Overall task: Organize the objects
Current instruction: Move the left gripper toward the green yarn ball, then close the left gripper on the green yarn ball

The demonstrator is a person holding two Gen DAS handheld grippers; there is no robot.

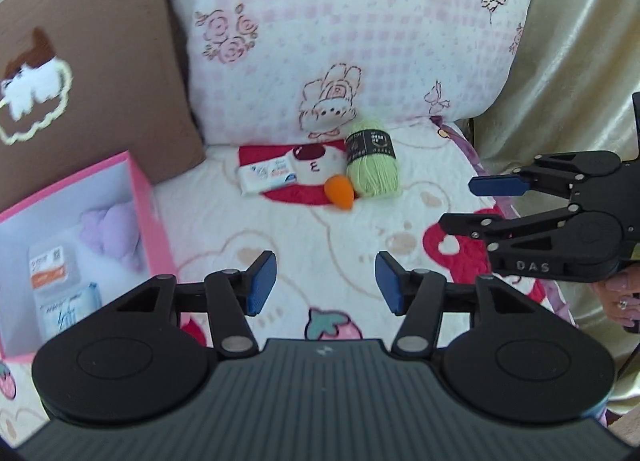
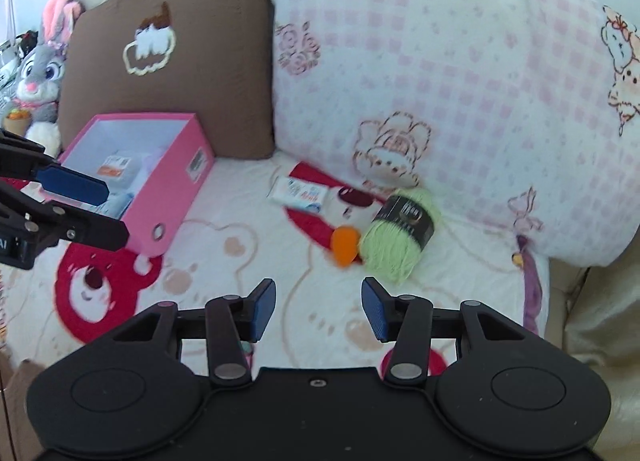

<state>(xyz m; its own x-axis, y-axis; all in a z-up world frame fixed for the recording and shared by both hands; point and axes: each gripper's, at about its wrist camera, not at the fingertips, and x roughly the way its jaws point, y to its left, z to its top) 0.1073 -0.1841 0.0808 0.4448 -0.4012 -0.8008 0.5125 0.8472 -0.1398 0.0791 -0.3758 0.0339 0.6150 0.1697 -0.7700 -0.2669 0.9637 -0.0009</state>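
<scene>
The soft light-green yarn skein with a black paper band (image 2: 402, 233) lies on the bear-print blanket (image 2: 240, 261), touching a small orange plush ball (image 2: 345, 247). Both grippers, left (image 1: 326, 281) and right (image 2: 319, 309), hang empty, jaws apart. The skein looks light and squashy; I would grip it across the band.

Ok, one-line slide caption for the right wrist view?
Right gripper open and empty above the bedspread, facing green yarn, orange egg-shaped toy and tissue pack; pink box at left.

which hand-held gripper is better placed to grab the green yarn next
Probably the right hand-held gripper: the green yarn lies just ahead of its open fingers, slightly right. The left hand-held gripper, also open and empty, sits farther back, nearer the pink box.
</scene>
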